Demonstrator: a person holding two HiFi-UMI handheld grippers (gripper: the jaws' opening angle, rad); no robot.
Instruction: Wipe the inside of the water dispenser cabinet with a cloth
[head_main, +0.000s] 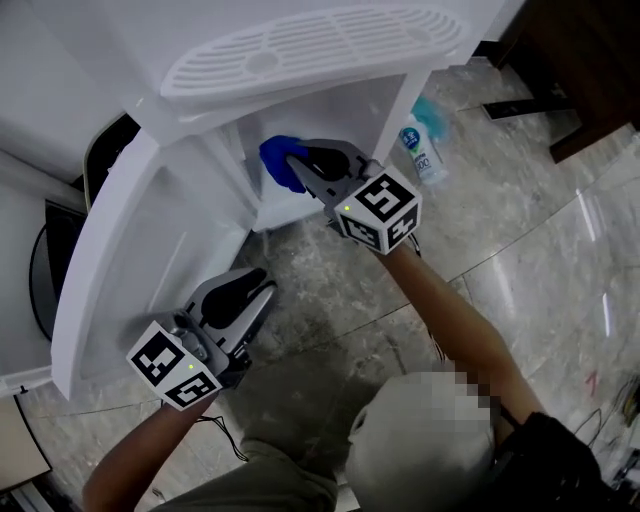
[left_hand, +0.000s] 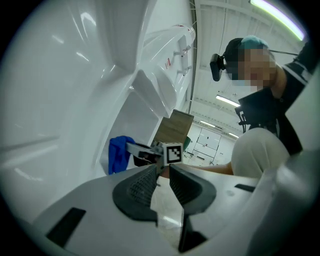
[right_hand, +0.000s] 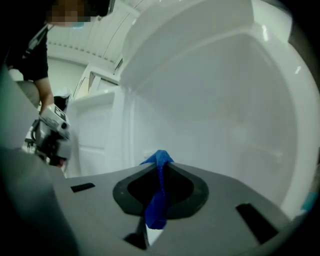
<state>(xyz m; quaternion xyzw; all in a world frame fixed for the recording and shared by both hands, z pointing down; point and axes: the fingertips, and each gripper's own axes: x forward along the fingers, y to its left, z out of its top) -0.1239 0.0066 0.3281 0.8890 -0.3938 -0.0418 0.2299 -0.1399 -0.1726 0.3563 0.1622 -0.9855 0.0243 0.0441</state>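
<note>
Blue cloth (head_main: 279, 160), pinched by the right claw (right_hand: 160, 164), is inside the white cabinet (head_main: 345, 110); left claw (left_hand: 164, 171) parted, empty.

Grey marble floor (head_main: 520, 260); dark wooden furniture (head_main: 570, 70) at upper right; ceiling strip lights (left_hand: 277, 19) lit.

Right gripper (head_main: 298, 166) hides part of the cloth (head_main: 273, 156); bottle (head_main: 420, 150) label unreadable.
</note>
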